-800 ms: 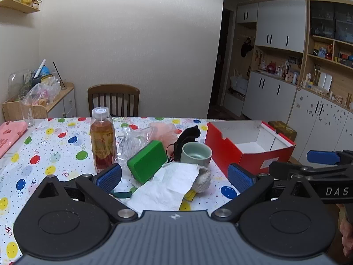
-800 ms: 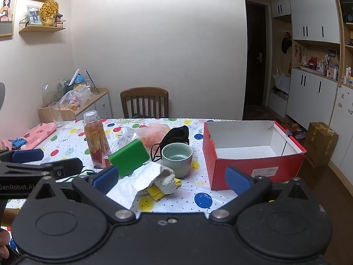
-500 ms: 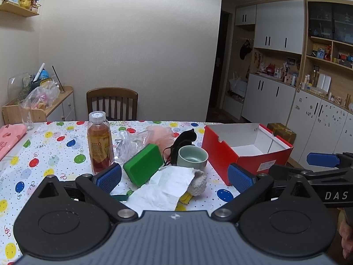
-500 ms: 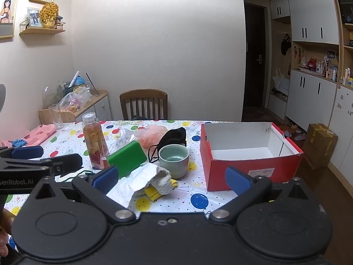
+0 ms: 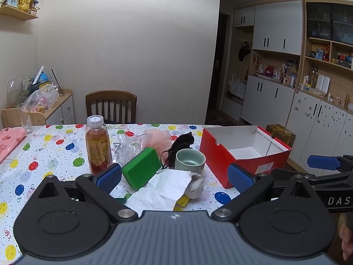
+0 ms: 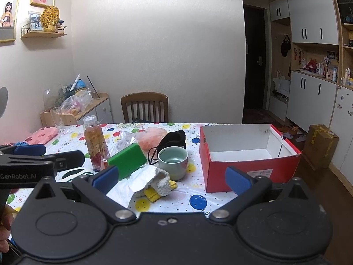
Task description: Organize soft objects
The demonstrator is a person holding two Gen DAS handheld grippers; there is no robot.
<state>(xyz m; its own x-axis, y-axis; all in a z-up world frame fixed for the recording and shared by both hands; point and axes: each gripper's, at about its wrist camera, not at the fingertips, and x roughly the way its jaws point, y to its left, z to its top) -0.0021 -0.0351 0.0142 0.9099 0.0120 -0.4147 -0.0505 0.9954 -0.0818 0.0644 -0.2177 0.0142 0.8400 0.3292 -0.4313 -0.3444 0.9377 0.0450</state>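
Both tongs spread wide, nothing between them: left tongs (image 5: 174, 176) and right tongs (image 6: 171, 180) hover off the near edge of the tabletop (image 5: 44, 154), low centre of frame. I read it as lining up a first pick. Soft stuff sits centre: green sponge (image 5: 141, 167), white cloth (image 5: 161, 190), fuzzy towel (image 6: 162, 182), black mask (image 6: 174, 138). Empty red box (image 6: 249, 165) right of centre, likely the drop target. Hard bottle (image 5: 97, 145) and cup (image 6: 173, 162) sit among them. Balloon-print tablecloth, chair behind, cabinets at right.
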